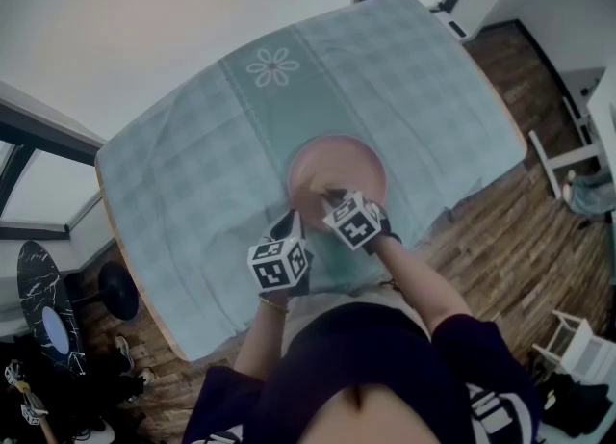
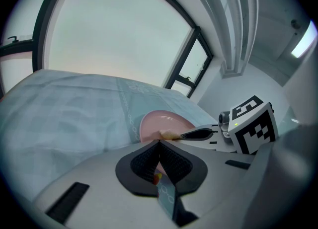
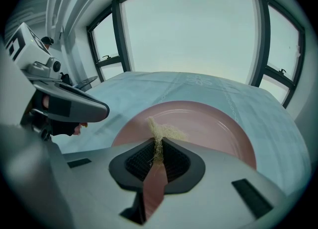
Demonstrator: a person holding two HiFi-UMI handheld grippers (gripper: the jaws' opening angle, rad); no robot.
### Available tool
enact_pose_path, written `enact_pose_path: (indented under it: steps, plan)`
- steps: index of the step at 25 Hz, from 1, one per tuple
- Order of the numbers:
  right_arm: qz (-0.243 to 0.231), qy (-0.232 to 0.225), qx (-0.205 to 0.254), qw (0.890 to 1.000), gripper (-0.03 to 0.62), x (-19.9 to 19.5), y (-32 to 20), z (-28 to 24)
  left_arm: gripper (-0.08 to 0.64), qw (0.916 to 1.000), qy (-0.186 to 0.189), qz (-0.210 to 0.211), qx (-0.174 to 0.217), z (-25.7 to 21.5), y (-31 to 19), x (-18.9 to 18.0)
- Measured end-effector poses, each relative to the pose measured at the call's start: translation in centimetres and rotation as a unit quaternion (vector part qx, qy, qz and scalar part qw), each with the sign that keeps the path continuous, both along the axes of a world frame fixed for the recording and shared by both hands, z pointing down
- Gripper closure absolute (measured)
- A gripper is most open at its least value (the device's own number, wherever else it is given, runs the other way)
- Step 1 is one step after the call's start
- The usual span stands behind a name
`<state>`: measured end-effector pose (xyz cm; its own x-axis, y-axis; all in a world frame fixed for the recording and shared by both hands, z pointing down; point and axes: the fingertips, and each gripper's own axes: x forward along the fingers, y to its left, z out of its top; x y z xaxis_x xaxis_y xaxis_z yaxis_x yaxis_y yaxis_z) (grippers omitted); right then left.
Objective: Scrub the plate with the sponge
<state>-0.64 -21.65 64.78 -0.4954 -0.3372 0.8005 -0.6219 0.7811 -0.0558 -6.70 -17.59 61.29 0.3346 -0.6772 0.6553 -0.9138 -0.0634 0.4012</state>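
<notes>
1. The right claw (image 3: 158, 142) has its jaws pressed together on a pale straw-coloured fibrous sponge (image 3: 161, 132). A loose tuft of fibres pokes out past the tips.
2. Just ahead of and beneath that claw lies the round pink plate (image 3: 213, 123), flat and upright. The sponge tuft sits over the plate's near part, a little left of its middle, and looks to be resting on the surface.
3. The left claw (image 2: 159, 142) has its jaws drawn in until the tips meet, leaving only a thin slit further back. The plate's near rim lies right at those tips. I cannot make out whether the rim is nipped between them or merely touched.
4. From the left claw, the right claw is just to the right and slightly ahead. Its marker cube (image 2: 253, 123) is turned toward the left claw.
5. Seen from above, both claws hang close together over the edge of the plate nearest the person, the left one at the near-left rim.
6. Under both claws a pale teal checked tablecloth (image 1: 192, 172) covers the counter (image 1: 135, 269). Only the counter's wooden edge shows, well out to the left of the left claw.
7. A white flower motif (image 1: 272, 67) is worked into the cloth, well beyond the plate from the claws.
</notes>
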Motion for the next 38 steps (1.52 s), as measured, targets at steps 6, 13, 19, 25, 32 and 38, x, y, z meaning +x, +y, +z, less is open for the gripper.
enact_pose_path:
  steps: [6,13,19,25,32,38]
  plan:
    - [-0.014,0.001,-0.006,1.000,0.551,0.0,1.5,-0.1,0.551,1.0000,0.000,-0.004,0.001,-0.3,1.0,0.1]
    - [-0.030,0.009,-0.014,0.999,0.551,0.6,3.3,-0.1,0.551,1.0000,0.000,-0.003,0.004,-0.6,2.0,0.6]
    - [-0.034,0.009,-0.023,0.999,0.551,1.3,4.6,-0.2,0.551,1.0000,-0.002,0.006,0.005,-0.7,2.7,1.1]
    - [-0.031,0.025,-0.033,0.999,0.551,2.8,5.5,0.3,0.551,0.9998,-0.001,0.019,0.005,-0.6,3.1,1.7]
    - [-0.021,0.042,-0.032,0.998,0.551,4.6,5.3,0.4,0.551,0.9994,-0.003,0.034,0.001,-0.2,3.1,2.5]
    - [-0.001,0.056,-0.029,0.998,0.551,6.4,4.2,0.4,0.551,0.9992,-0.001,0.040,0.001,-0.4,2.6,2.9]
